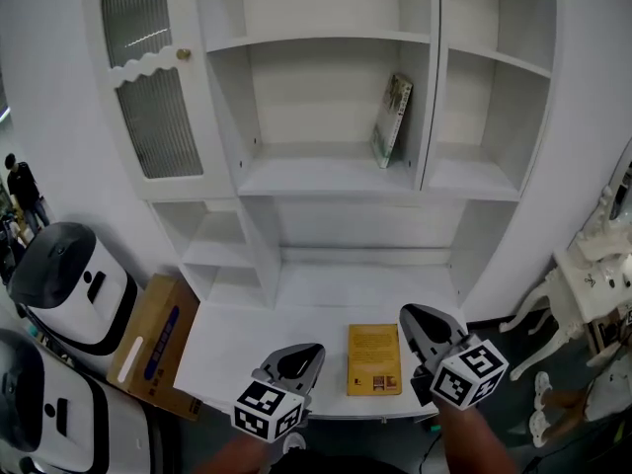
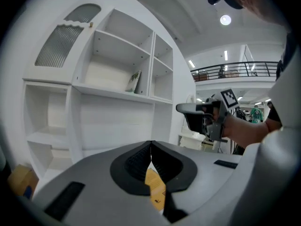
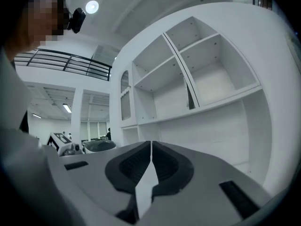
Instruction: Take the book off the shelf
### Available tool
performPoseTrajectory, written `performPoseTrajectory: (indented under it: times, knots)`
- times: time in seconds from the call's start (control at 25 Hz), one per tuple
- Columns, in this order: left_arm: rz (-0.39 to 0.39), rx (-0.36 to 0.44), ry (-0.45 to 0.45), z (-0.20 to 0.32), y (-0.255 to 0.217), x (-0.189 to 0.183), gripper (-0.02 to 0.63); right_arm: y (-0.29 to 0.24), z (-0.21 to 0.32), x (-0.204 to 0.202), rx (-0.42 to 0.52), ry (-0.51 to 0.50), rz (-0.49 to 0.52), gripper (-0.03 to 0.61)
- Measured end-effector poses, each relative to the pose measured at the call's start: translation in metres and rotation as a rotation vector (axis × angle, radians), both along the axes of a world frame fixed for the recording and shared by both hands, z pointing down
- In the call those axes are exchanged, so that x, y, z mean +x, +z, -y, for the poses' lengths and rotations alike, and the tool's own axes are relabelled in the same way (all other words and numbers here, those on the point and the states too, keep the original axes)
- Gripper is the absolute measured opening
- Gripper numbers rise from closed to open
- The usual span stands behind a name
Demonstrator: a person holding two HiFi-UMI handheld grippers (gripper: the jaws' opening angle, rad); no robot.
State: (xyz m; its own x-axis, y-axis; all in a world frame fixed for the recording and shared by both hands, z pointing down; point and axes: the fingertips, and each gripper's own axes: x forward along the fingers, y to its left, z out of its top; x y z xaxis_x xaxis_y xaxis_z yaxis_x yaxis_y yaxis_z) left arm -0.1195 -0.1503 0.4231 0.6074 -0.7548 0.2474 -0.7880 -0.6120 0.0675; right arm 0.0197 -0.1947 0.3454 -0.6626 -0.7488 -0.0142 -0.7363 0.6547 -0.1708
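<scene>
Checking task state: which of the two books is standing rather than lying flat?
The greenish book, leaning against the shelf's divider. The yellow book lies flat on the desktop.

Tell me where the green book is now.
In the head view, the green book leans against the right wall of the central shelf compartment, above the yellow book.

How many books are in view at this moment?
2. A green book leans against the right side of the middle shelf. A yellow book lies flat on the white desktop, near its front edge. No others show.
</scene>
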Motion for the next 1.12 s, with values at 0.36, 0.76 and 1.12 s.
performPoseTrajectory:
  times: [0.36,0.76,1.12]
  knots:
    - [0.016,-0.042,0.067,0.047,0.015,-0.052,0.011,-0.092,0.112,-0.03,0.041,0.179,0.043,0.032]
    - [0.03,-0.054,0.187,0.078,0.021,-0.083,0.011,-0.153,0.201,-0.043,0.084,0.396,-0.041,0.034]
    - [0.02,-0.061,0.232,0.082,0.025,-0.103,0.011,-0.181,0.268,-0.023,0.054,0.62,-0.017,0.14]
